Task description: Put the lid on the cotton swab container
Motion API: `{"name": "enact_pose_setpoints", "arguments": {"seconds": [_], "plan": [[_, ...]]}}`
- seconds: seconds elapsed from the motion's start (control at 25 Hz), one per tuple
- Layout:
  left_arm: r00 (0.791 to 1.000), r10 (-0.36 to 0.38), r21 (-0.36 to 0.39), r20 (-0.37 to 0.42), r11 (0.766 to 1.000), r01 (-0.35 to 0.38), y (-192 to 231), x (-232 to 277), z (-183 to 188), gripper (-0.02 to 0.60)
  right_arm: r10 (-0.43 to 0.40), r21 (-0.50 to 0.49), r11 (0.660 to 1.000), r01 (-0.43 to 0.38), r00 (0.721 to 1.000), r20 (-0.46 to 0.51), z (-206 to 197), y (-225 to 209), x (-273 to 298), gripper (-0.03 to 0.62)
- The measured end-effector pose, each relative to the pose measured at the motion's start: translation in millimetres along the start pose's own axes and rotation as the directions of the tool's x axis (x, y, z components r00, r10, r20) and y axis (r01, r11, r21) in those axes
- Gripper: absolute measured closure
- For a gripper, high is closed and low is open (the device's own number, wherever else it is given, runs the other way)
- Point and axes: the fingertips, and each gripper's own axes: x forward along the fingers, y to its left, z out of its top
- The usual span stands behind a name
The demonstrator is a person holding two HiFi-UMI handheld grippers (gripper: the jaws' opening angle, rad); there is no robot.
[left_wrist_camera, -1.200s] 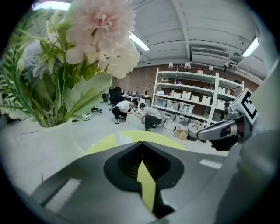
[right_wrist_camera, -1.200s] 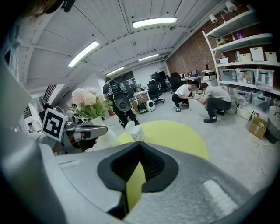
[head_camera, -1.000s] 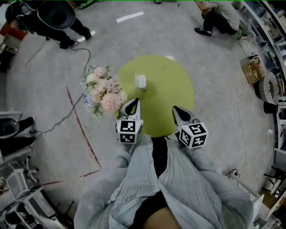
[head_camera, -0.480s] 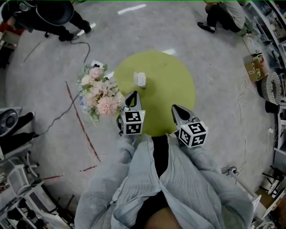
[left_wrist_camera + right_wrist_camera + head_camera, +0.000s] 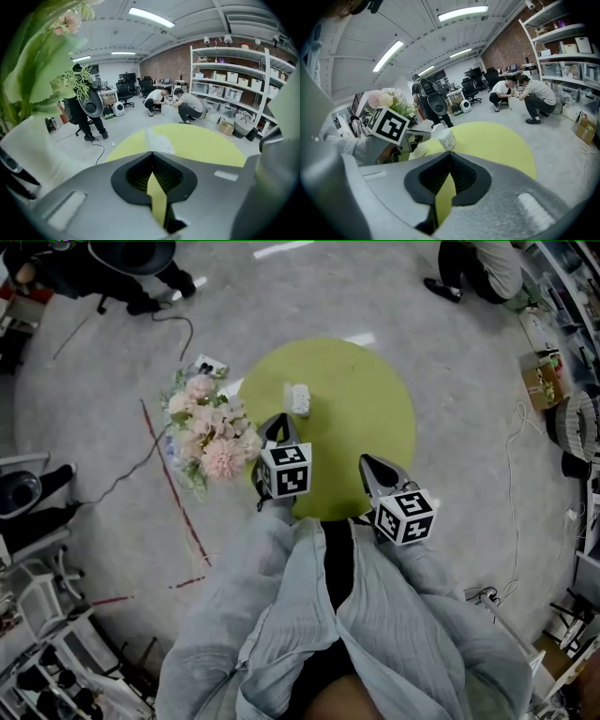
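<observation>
The cotton swab container (image 5: 299, 400) is a small white tub standing upright on the far half of the round green table (image 5: 375, 418). I cannot make out a separate lid. My left gripper (image 5: 275, 424) is shut and empty, its tips a short way nearer than the container and to its left. My right gripper (image 5: 366, 463) is also shut and empty, over the table's near right part. In the left gripper view the container (image 5: 159, 142) shows just past the closed jaw tips (image 5: 151, 154). In the right gripper view the container (image 5: 446, 137) stands beyond the closed tips (image 5: 449, 155).
A bouquet of pink and white flowers (image 5: 208, 432) stands at the table's left edge, close to my left gripper. Cables (image 5: 141, 474) trail over the grey floor. Two people crouch (image 5: 180, 105) near the shelves (image 5: 234, 84) beyond the table.
My left gripper has moved up and to the right, closer to the container, and its marker cube has turned. The right gripper has hardly moved.
</observation>
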Motion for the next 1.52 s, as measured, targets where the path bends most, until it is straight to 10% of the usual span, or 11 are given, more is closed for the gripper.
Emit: {"name": "enact_pose_setpoints", "arguments": {"seconds": [0.76,1.52], "plan": [[0.993,0.063,0.009,0.101,0.998,-0.065,15.1,-0.1,43.5,0.563,0.007,0.023,1.000,-0.007,1.000,-0.005,-0.1,-5.9,1.8,0.592],[0.998,0.056,0.041,0.019,0.998,-0.057,15.4,23.6,29.7,0.565,-0.001,0.026,1.000,0.001,1.000,-0.010,-1.5,-9.0,3.6,0.592]]}}
